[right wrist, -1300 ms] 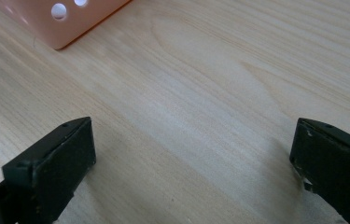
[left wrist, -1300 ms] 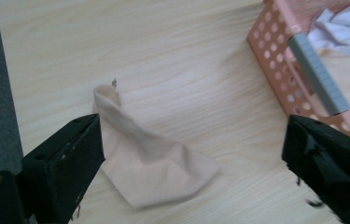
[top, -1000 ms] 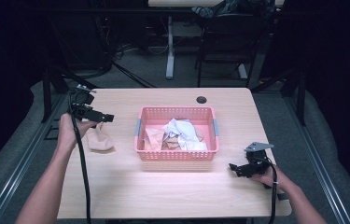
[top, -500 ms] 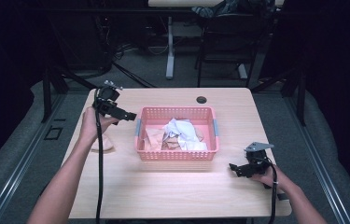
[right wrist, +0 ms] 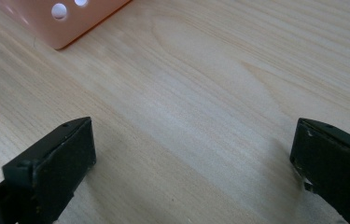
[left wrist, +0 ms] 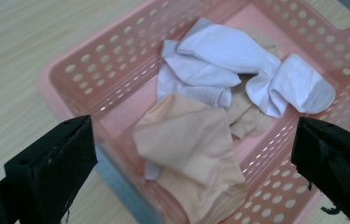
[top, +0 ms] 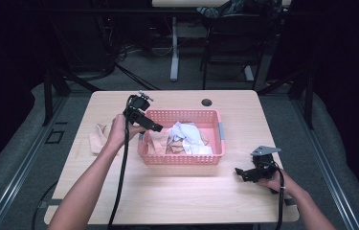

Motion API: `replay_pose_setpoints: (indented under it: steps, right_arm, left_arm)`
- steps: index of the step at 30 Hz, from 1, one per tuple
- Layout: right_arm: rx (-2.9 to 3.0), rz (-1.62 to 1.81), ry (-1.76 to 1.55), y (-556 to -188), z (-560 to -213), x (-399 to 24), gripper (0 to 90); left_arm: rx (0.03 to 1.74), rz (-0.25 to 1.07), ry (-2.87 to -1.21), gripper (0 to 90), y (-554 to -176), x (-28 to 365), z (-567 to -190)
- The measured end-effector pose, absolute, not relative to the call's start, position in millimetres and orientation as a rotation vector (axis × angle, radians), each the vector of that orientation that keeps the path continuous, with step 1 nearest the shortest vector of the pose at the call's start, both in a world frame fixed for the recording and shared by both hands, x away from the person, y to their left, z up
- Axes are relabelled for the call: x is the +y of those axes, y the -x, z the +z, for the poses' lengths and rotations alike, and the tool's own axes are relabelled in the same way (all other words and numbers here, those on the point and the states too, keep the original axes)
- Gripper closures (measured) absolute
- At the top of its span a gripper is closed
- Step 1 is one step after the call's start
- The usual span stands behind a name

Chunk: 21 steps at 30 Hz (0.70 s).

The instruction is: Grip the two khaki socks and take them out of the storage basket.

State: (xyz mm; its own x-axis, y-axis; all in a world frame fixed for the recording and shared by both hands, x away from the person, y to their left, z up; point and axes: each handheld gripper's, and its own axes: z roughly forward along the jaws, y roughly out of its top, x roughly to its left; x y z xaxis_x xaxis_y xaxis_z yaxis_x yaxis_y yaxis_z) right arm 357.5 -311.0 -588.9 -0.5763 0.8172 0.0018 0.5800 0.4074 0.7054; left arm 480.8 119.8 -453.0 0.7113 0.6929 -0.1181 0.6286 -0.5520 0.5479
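A pink perforated basket point(top: 215, 155) stands mid-table and holds white socks point(top: 186, 136) and peach socks point(top: 158, 142). My left gripper point(top: 154, 126) hovers over the basket's left rim, open and empty. In the left gripper view a peach sock point(left wrist: 196, 154) lies between the wide jaws, with white socks point(left wrist: 219, 56) beyond it inside the basket point(left wrist: 88, 70). A peach sock point(top: 96, 139) lies on the table left of the basket. My right gripper point(top: 242, 173) rests open near the table's front right, with bare wood between its jaws and the basket's corner point(right wrist: 70, 28) ahead.
The wooden table point(top: 177, 191) has a round cable hole point(top: 207, 102) near its far edge. Dark floor, a chair and table legs lie beyond. Black cables trail from both grippers toward the front edge.
My left gripper has moved right from the peach sock on the table to above the basket's left rim. The right gripper has stayed put.
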Motion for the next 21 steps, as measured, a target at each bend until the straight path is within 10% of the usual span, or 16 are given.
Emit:
replay_pose_setpoints:
  steps: [7,21]
  right_arm:
    - [2.325,0.962,-1.206,-358,-589,-311,0.0]
    - [2.325,0.961,-1.206,-358,-589,-311,0.0]
  left_arm:
    - [0.97,0.113,-2.409,0.7,-484,99,-476]
    - [1.027,0.17,-2.505,37.7,-489,82,-508]
